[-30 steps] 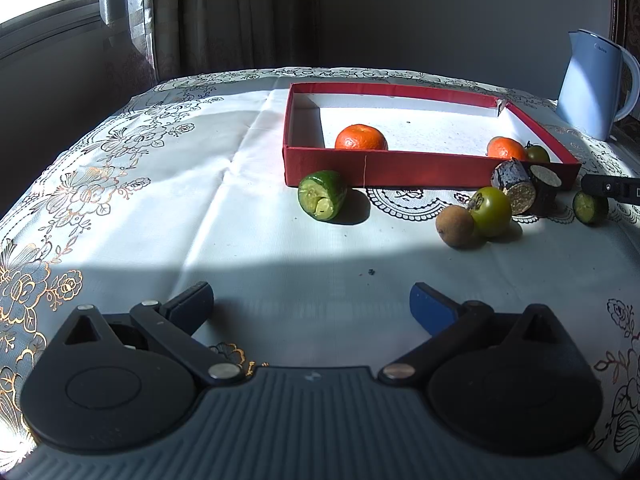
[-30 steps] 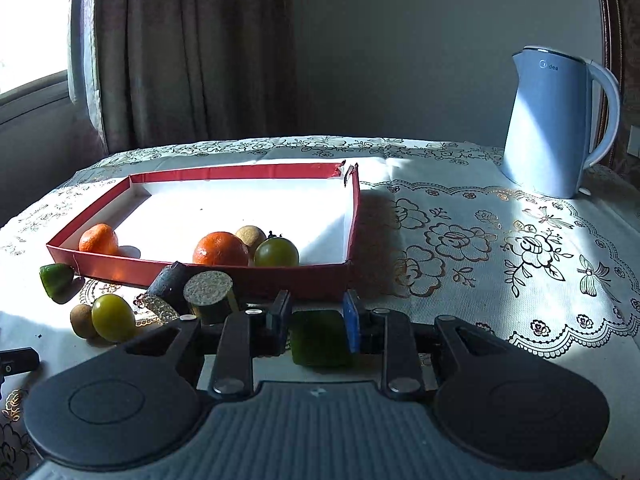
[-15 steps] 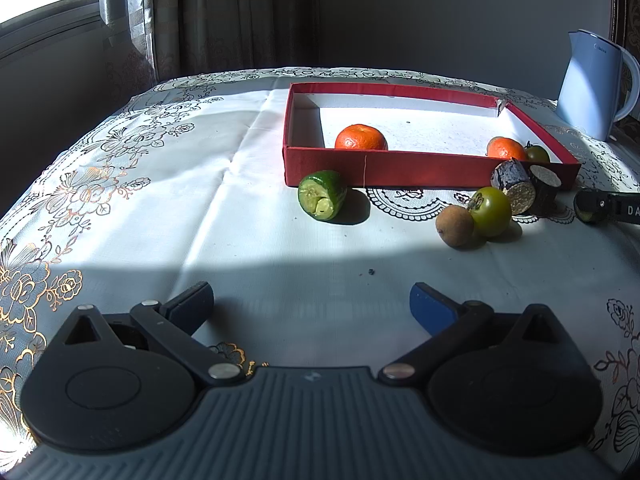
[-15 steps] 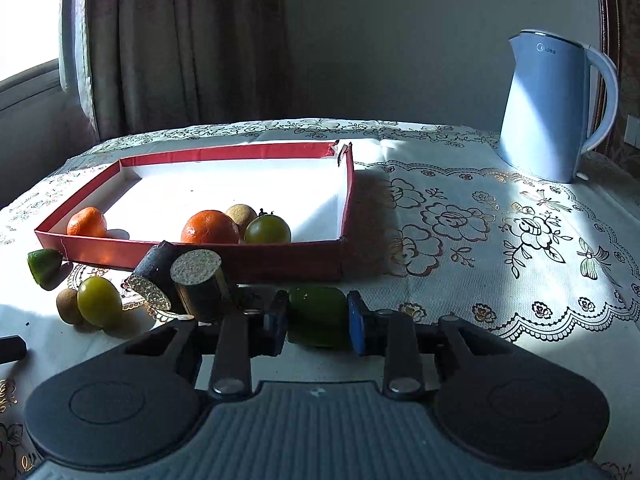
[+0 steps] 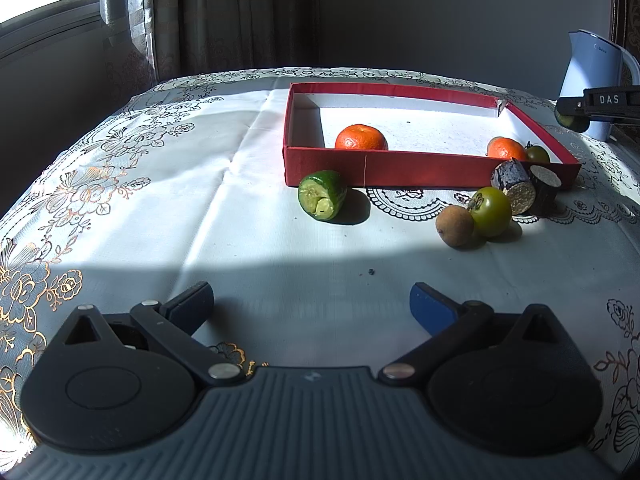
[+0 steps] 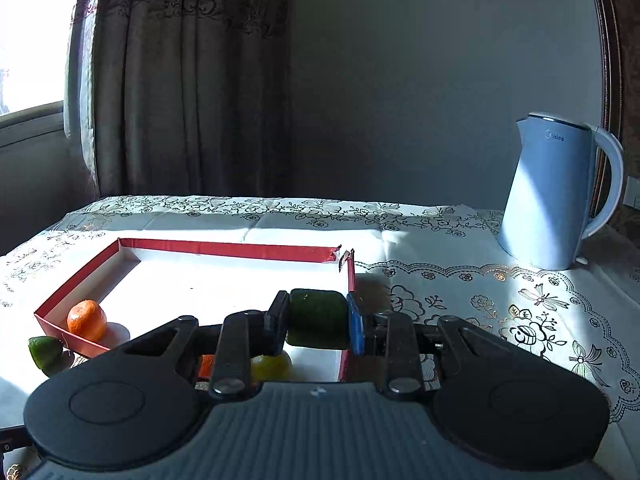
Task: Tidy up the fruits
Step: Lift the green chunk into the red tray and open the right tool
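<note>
My right gripper (image 6: pixel 318 320) is shut on a green fruit piece (image 6: pixel 318 316) and holds it in the air above the right end of the red tray (image 6: pixel 224 249). In the left wrist view the right gripper (image 5: pixel 572 114) shows at the far right, raised. The red tray (image 5: pixel 400 164) holds two oranges (image 5: pixel 361 138) (image 5: pixel 506 148) and a dark green fruit (image 5: pixel 537 154). In front of it lie a cut green fruit (image 5: pixel 322 195), a brown fruit (image 5: pixel 455 225), a green tomato-like fruit (image 5: pixel 491 211) and two dark cut stubs (image 5: pixel 514 186). My left gripper (image 5: pixel 310 300) is open and empty, near the table's front.
A pale blue kettle (image 6: pixel 554 192) stands at the back right of the table (image 5: pixel 160 208), which has a white embroidered cloth. A curtain (image 6: pixel 192 80) and window are behind on the left.
My right gripper has lifted the green fruit piece off the table and carried it up and over the tray's right end. The left gripper has not moved.
</note>
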The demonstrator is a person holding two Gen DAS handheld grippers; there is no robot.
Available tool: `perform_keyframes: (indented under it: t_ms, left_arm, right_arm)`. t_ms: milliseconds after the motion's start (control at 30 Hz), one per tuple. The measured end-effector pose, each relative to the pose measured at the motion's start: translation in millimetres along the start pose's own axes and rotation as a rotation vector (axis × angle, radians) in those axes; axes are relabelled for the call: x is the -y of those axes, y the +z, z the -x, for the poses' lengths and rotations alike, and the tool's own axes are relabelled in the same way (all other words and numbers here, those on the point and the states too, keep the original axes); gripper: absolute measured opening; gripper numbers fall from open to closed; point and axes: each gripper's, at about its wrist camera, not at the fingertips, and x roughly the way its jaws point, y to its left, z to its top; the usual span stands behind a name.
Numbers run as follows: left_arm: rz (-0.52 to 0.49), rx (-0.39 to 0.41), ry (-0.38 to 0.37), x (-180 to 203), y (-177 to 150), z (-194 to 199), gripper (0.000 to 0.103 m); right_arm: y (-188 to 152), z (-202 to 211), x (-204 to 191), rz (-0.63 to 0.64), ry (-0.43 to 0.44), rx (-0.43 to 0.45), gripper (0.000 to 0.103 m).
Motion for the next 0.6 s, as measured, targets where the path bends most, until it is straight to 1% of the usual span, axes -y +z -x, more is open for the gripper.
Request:
perform_keyframes:
  t_ms: [133, 200, 267, 333, 400, 433, 467, 600]
  left_arm:
    - [0.0, 0.0, 0.0, 0, 0, 0, 0.103]
    - [0.0, 0.0, 0.0, 0, 0, 0, 0.103]
    - [0.0, 0.0, 0.0, 0, 0, 0, 0.103]
    - [0.0, 0.0, 0.0, 0, 0, 0, 0.103]
    - [0.0, 0.0, 0.0, 0, 0, 0, 0.103]
    - [0.0, 0.0, 0.0, 0, 0, 0, 0.103]
    - [0.0, 0.0, 0.0, 0, 0, 0, 0.103]
    - [0.0, 0.0, 0.0, 0, 0, 0, 0.103]
  right_arm:
    - [-1, -33, 1, -0.02, 0.014, -0.05, 0.03]
    - [-2, -41, 0, -0.031, 0.024, -0.052, 0.03]
    - [-5, -49, -3, -0.017, 0.032, -0.066, 0.03]
    - [-7, -51, -6, 0.003, 0.02, -0.077, 0.04]
    - [-8, -45, -6, 0.001, -0.009, -0.056, 0.071]
    - [-8, -40, -4, -0.009, -0.018, -0.035, 0.077]
    - [-7, -34, -1, -0.023, -0.021, -0.02, 0.079]
    - [-11, -1, 16, -0.065, -0.023, 0.018, 0.079]
